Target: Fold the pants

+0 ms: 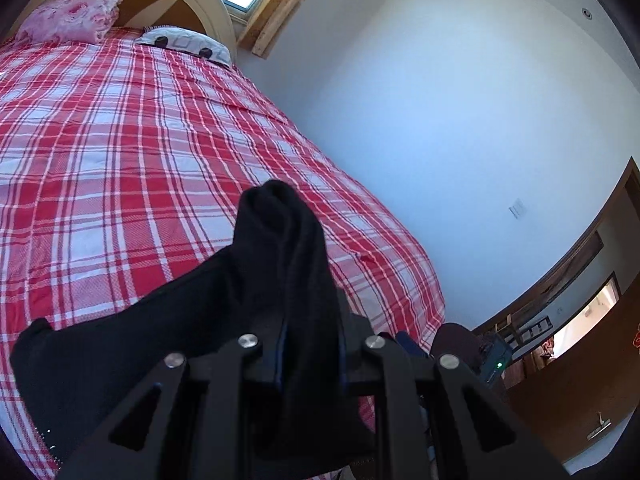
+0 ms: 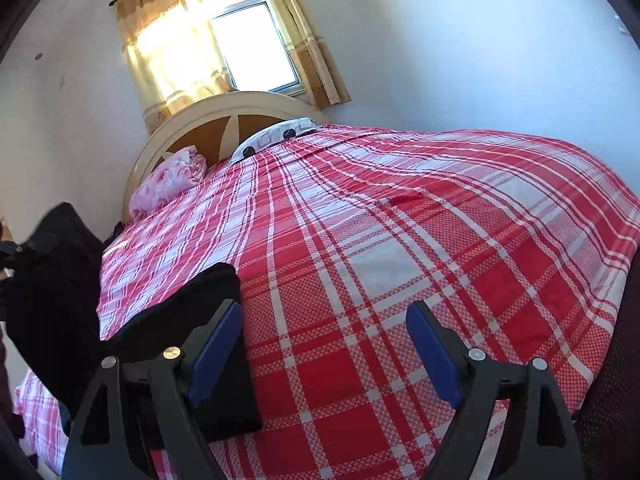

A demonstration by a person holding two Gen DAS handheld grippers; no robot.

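Observation:
The black pants (image 1: 168,320) lie on the red-and-white plaid bed (image 1: 120,140). My left gripper (image 1: 310,344) is shut on a bunched part of them, and the cloth stands up between the fingers. In the right wrist view the pants (image 2: 200,320) run from the lower left of the bed up to the left gripper at the far left. My right gripper (image 2: 324,352) is open and empty, low over the bed, with its left blue pad (image 2: 216,356) beside the edge of the pants.
A pink pillow (image 2: 168,180) and a white patterned pillow (image 2: 276,140) lie at the cream headboard (image 2: 192,120) under a curtained window (image 2: 240,48). A white wall (image 1: 440,120) runs along the bed's right side, with a doorway and wooden furniture (image 1: 580,320) beyond.

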